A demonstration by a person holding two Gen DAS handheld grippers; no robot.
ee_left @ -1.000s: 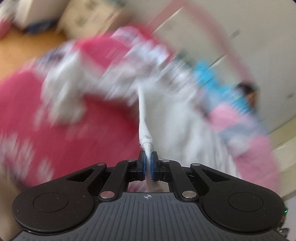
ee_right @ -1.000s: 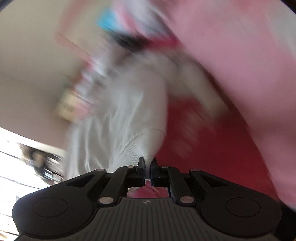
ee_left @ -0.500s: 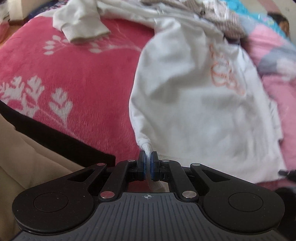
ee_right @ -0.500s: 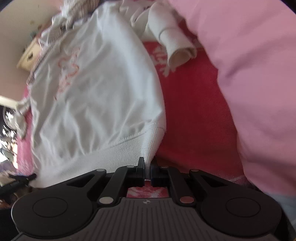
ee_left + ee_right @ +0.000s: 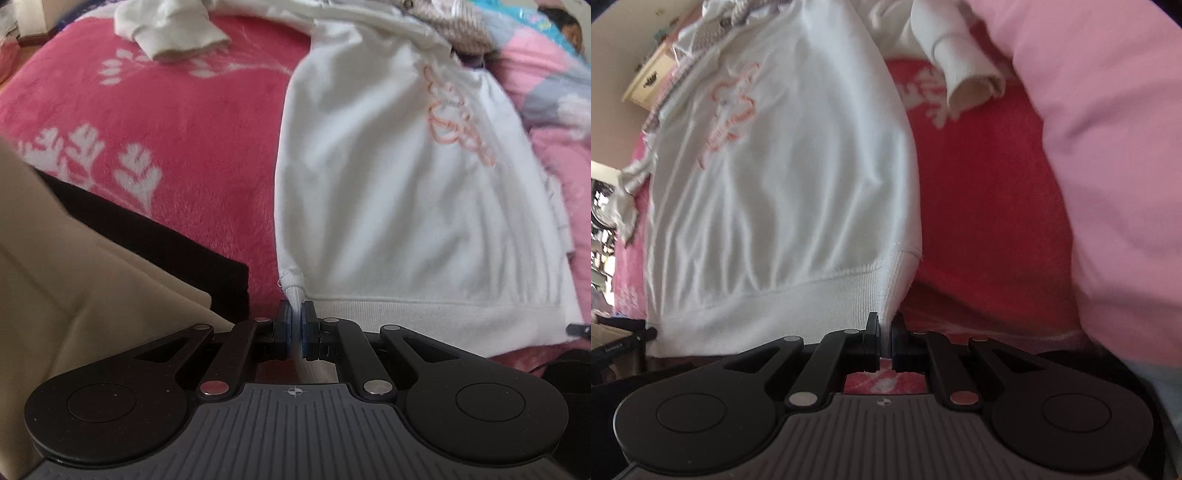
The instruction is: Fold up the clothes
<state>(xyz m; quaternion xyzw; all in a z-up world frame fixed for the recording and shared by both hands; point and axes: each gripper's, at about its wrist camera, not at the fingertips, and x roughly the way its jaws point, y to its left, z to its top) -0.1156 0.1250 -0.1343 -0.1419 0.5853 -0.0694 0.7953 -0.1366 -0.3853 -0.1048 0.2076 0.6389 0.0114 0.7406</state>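
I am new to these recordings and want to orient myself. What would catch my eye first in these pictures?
A white sweatshirt with an orange print lies spread on a pink-red blanket with white leaf shapes. Each hand-held gripper is shut on a bottom corner of its ribbed hem: the left hand-held gripper and the right hand-held gripper. One cuffed sleeve lies farther up the blanket.

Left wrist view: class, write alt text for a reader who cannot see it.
The left gripper pinches one bottom corner of a white sweatshirt, which lies spread on a red blanket with white leaf patterns. A loose white sleeve lies farther back.
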